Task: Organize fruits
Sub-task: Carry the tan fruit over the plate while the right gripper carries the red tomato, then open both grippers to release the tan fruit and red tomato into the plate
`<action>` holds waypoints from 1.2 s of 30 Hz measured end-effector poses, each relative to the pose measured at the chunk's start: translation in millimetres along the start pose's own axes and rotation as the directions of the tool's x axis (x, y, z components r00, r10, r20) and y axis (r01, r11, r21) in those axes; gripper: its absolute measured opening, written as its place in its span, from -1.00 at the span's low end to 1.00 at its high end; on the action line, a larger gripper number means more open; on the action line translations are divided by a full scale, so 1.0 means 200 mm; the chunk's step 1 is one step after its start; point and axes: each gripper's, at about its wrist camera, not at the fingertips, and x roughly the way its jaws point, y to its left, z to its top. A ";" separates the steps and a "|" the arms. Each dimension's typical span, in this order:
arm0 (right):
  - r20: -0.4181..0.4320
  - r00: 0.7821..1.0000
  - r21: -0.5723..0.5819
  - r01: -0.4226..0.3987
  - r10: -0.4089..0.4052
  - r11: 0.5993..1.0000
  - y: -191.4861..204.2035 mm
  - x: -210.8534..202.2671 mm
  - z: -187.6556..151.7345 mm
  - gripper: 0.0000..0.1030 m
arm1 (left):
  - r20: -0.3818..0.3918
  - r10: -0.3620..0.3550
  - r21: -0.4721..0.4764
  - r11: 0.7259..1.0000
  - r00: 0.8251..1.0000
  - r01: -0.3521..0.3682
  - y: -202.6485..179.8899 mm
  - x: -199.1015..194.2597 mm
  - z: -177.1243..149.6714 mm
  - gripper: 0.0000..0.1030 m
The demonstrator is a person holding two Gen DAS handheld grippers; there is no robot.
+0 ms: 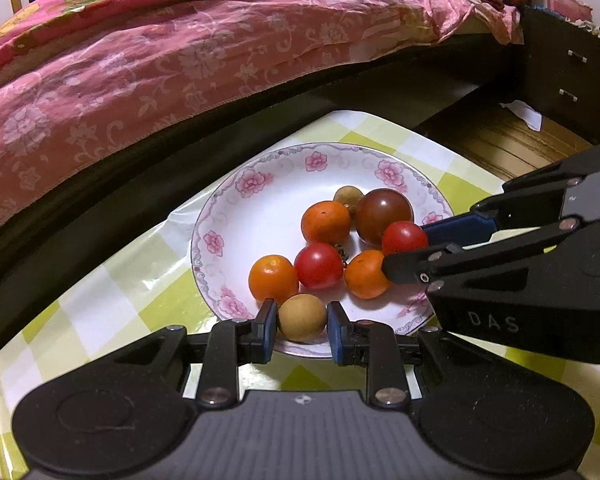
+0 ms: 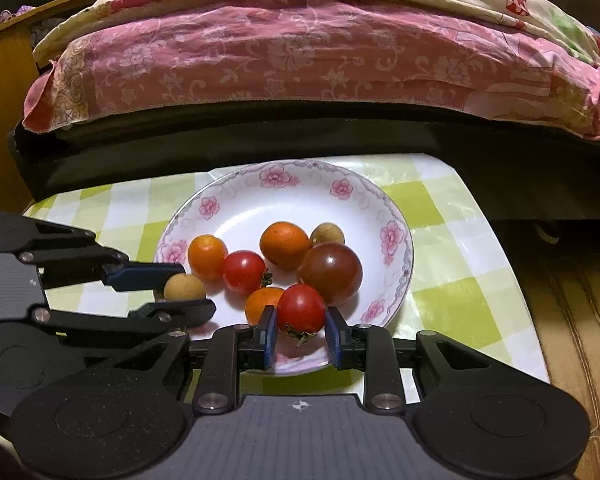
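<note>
The left tool [image 1: 302, 326] was closed on a small round tan longan [image 1: 302, 317] at the near rim of a white floral-edged porcelain plate [image 1: 236, 216]. The right tool [image 2: 301, 334] gripped a round red cherry tomato [image 2: 301, 308] over the same plate. Orange kumquats [image 1: 326, 222], another red tomato [image 1: 319, 265] and a dark brownish tomato [image 1: 384, 216] lay clustered in it. The plate stood on the green-and-white checked counter [image 1: 100, 312], beside a bed with a pink floral cover [image 1: 160, 60].

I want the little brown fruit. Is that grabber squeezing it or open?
Squeezing. The left gripper has both blue pads against the tan fruit, above the plate.
</note>
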 end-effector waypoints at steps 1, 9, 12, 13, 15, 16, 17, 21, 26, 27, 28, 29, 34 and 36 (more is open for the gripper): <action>0.003 1.000 0.002 -0.002 0.002 1.000 0.00 0.00 0.00 -0.54 | -0.003 -0.004 0.001 1.000 1.000 0.004 0.00 0.01 0.00 -0.34; 0.014 1.000 -0.023 -0.002 0.002 1.000 0.01 0.01 0.01 -0.54 | 0.006 -0.001 0.023 1.000 1.000 0.001 -0.02 0.02 0.00 -0.33; 0.009 1.000 -0.015 -0.006 0.006 1.000 0.00 0.01 0.01 -0.53 | 0.007 0.006 0.021 1.000 1.000 -0.006 -0.01 0.01 0.00 -0.33; 0.009 1.000 -0.012 -0.007 0.007 1.000 0.00 0.01 0.01 -0.53 | 0.006 0.006 0.020 1.000 1.000 -0.006 -0.01 0.01 0.00 -0.33; 0.011 1.000 -0.010 -0.007 0.007 1.000 0.01 0.01 0.01 -0.52 | 0.004 0.006 0.017 1.000 1.000 -0.006 -0.01 0.02 0.00 -0.33; 0.012 1.000 -0.013 -0.006 0.007 1.000 0.01 0.01 0.01 -0.52 | 0.003 0.007 0.014 1.000 1.000 -0.007 -0.01 0.02 0.00 -0.33; 0.012 1.000 -0.013 -0.007 0.007 1.000 0.01 0.00 0.01 -0.52 | 0.002 0.006 0.013 1.000 1.000 -0.006 -0.01 0.02 0.00 -0.32; 0.014 1.000 -0.004 -0.008 0.008 1.000 0.00 0.00 0.01 -0.50 | 0.001 0.010 0.008 1.000 1.000 -0.010 -0.01 0.01 0.00 -0.31; 0.025 1.000 0.003 -0.006 0.006 1.000 0.00 -0.01 0.01 -0.39 | 0.011 0.009 0.000 1.000 1.000 -0.009 0.00 0.00 0.00 -0.30; 0.030 1.000 0.005 -0.009 0.009 1.000 0.00 -0.02 0.01 -0.39 | 0.014 0.009 -0.002 1.000 1.000 -0.009 0.00 0.00 0.01 -0.30; 0.035 0.999 0.006 -0.010 0.010 1.000 0.00 -0.02 0.01 -0.39 | 0.018 0.010 -0.004 1.000 1.000 -0.010 0.00 -0.01 0.01 -0.30; 0.040 0.999 0.008 -0.011 0.011 1.000 0.00 -0.03 0.01 -0.39 | 0.021 0.010 -0.006 1.000 1.000 -0.010 0.00 -0.01 0.01 -0.30; 0.064 0.998 0.037 -0.004 0.002 0.999 -0.03 -0.06 0.02 -0.39 | 0.031 0.018 -0.013 1.000 0.999 -0.017 0.01 -0.04 0.02 -0.29; 0.071 0.997 0.057 0.003 -0.007 0.998 -0.05 -0.06 0.02 -0.39 | 0.032 0.020 -0.017 1.000 0.999 -0.020 0.01 -0.04 0.02 -0.29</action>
